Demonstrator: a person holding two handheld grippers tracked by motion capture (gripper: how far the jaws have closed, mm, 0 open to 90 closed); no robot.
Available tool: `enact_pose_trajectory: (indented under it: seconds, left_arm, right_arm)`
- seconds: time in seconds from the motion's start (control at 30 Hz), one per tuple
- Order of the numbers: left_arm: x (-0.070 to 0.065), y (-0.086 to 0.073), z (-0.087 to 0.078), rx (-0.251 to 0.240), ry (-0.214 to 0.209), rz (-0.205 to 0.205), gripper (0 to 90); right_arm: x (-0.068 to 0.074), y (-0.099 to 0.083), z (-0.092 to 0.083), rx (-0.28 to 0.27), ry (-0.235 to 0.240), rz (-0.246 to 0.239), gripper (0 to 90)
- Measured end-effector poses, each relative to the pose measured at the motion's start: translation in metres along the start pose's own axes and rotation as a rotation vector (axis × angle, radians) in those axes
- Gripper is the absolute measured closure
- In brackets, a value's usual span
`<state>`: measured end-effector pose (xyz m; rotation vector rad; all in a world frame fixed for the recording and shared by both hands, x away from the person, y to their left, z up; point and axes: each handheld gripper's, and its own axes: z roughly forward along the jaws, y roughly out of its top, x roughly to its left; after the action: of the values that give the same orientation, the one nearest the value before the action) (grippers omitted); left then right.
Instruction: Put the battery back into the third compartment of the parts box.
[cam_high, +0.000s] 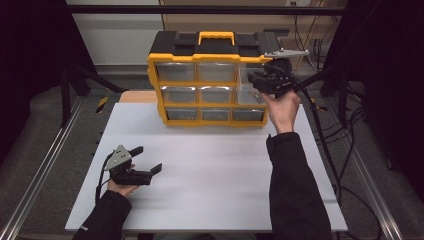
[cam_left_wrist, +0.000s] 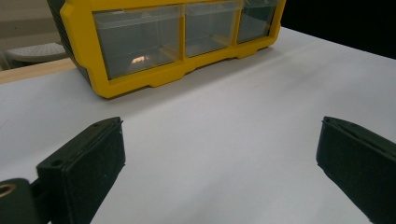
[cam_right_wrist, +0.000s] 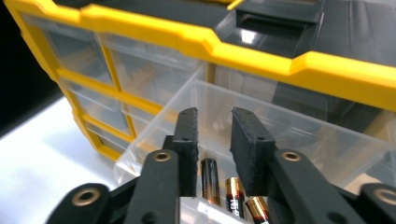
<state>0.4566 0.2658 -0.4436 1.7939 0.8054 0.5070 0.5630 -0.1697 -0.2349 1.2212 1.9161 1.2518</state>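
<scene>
**Right Now, the Batteries Lie Just Under Our Right Tongs**

From the high view, we see the yellow drawer box (cam_high: 212, 80) standing at the far side of the white table (cam_high: 210, 175). Our right gripper (cam_high: 261, 82) is up at the box's right end, over the clear drawer (cam_high: 248, 92) that is pulled out there. Our left gripper (cam_high: 149, 161) rests well apart from it, low on the near left of the table. So the right hand (cam_high: 282, 110) is by far the nearer one.

Next, in the left gripper view, the two black jaws stand wide apart with only bare table between them. They hold nothing. The box's bottom row of drawers (cam_left_wrist: 187, 32) sits ahead, all pushed in.

Last, in the right gripper view, we look down into the open drawer (cam_right_wrist: 289, 130). The jaws stand close together with a thin gap, and nothing is pinched between them. Three batteries (cam_right_wrist: 233, 193) lie side by side on the drawer floor, just below and behind the jaw tips. Their long sides run the same way the tongs point, away from us. We think the tongs must dip down and open a little more, so one jaw goes on each side of a battery.
</scene>
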Motion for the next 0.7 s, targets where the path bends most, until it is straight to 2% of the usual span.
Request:
enact_pose_trajectory:
  seconds: [0.13,0.3,0.37,0.5,0.7]
  left_arm:
    - [0.000,0.000,0.000,0.000,0.000,0.000,0.8]
    - [0.000,0.000,0.000,0.002,0.000,0.002,0.8]
    - [0.000,0.000,0.000,0.002,0.000,0.000,0.8]
    - [0.000,0.000,0.000,0.002,0.001,0.002,0.8]
    - [0.000,0.000,0.001,0.004,0.001,0.003,0.8]
  right_arm:
    - [-0.002,-0.001,-0.012,-0.069,0.030,0.006,60.8]
    - [0.001,-0.008,-0.029,-0.158,0.044,-0.015,31.8]
    - [0.003,-0.013,-0.035,-0.188,0.042,-0.028,23.0]
    - [0.007,-0.024,-0.047,-0.215,0.085,-0.014,14.6]
    - [0.016,-0.049,-0.061,-0.241,0.086,-0.035,4.6]
